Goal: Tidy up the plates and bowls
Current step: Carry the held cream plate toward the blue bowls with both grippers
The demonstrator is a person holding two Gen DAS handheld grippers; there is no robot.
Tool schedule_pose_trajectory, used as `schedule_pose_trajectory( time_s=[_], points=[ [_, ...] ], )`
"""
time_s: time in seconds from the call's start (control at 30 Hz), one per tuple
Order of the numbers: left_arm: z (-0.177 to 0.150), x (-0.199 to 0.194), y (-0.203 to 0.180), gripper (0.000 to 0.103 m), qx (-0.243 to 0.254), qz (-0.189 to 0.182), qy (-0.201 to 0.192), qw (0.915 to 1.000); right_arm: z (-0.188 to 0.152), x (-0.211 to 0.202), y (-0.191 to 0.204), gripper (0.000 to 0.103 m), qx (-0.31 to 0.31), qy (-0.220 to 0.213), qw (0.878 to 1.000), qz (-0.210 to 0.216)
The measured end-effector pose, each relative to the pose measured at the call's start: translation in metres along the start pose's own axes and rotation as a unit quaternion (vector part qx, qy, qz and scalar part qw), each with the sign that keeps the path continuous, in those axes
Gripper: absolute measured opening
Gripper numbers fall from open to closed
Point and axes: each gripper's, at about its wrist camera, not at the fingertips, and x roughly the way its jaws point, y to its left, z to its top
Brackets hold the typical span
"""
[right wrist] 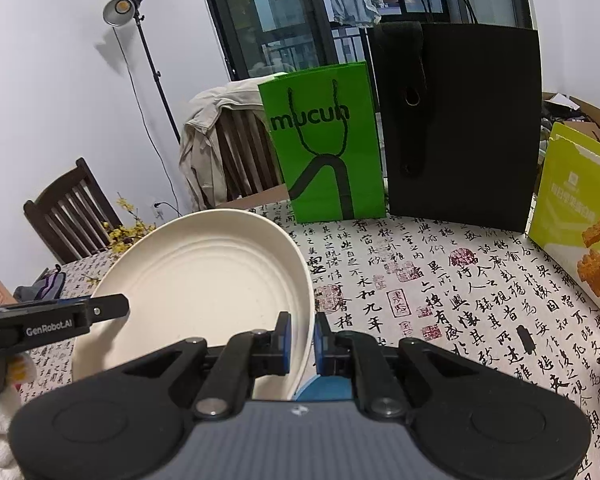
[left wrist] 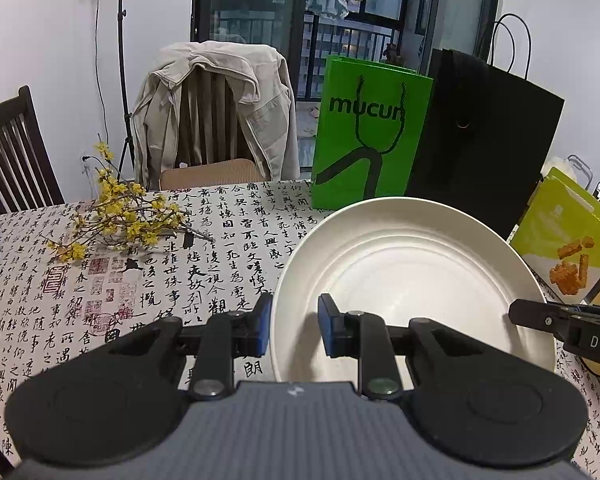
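Above the worktop (left wrist: 220,240) with its calligraphy cloth, the cream plate (left wrist: 412,272) is held by both grippers, the left gripper (left wrist: 294,326) and the right gripper (right wrist: 302,334) each having jaws closed on its rim, near the green bag (left wrist: 368,136).

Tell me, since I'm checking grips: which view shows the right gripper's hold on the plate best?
The right wrist view: the right gripper pinches the white plate rim between its blue pads. The left wrist view shows only its tip at the far rim.
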Motion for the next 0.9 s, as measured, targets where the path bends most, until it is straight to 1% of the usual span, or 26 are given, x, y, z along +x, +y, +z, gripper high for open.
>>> schedule_pose_trajectory(
  time_s=[0.6, 0.9],
  points=[
    [-0.021, -0.042, 0.015, 0.024, -0.005, -0.017, -0.025, 0.9995, -0.022, -0.034, 0.018, 0.011, -0.004, -0.017, 1.000, 0.014],
    [-0.035, -0.064, 0.018, 0.024, 0.005, -0.023, -0.040, 0.9989, -0.035, -0.052, 0.023, 0.011, -0.001, -0.024, 0.999, 0.021]
  ],
)
